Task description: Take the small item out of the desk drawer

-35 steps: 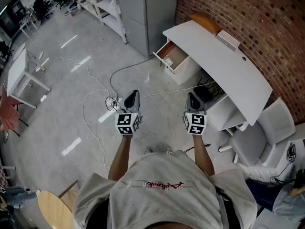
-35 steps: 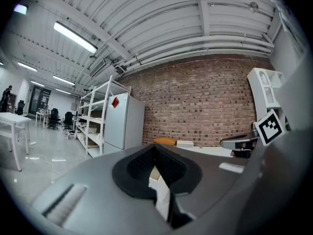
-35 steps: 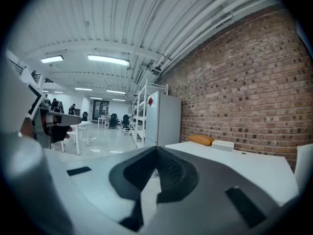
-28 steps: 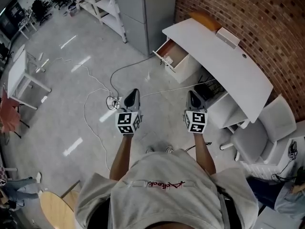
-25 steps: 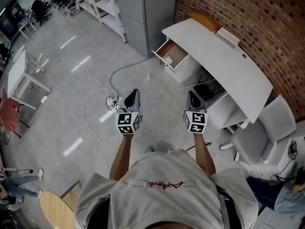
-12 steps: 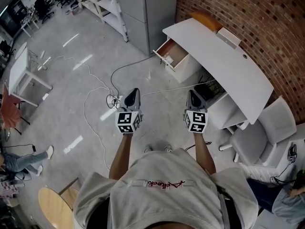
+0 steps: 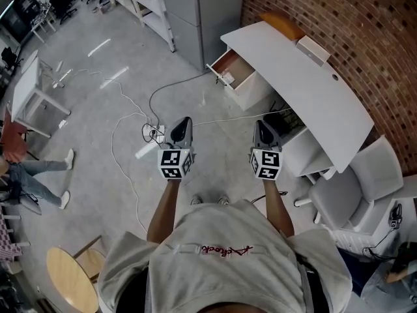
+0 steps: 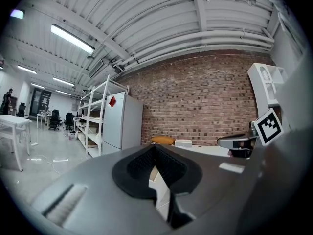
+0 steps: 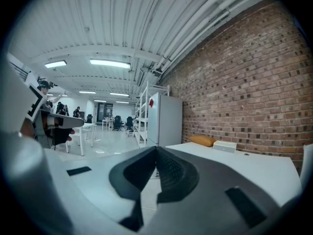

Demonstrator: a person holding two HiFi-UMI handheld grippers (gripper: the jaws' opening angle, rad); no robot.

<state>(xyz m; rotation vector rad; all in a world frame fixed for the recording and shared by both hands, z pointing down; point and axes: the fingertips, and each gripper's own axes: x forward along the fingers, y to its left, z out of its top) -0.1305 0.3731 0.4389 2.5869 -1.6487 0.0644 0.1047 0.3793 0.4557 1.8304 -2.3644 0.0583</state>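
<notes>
grey concrete floor (image 7: 98, 109) beside a brick wall (image 7: 365, 25). a white desk (image 7: 306, 77) stands there, its drawer (image 7: 229, 64) open and well apart from the person. left gripper (image 7: 184, 120) and right gripper (image 7: 262, 124) have jaws pressed together, empty. the small item is too small to make out. this is likely the approach step. next: walk up to the drawer and spread one gripper's jaws.

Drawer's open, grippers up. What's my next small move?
Probably step toward the open drawer at the desk end: the left gripper and right gripper both hang over floor well short of it, jaws together, holding nothing.
</notes>
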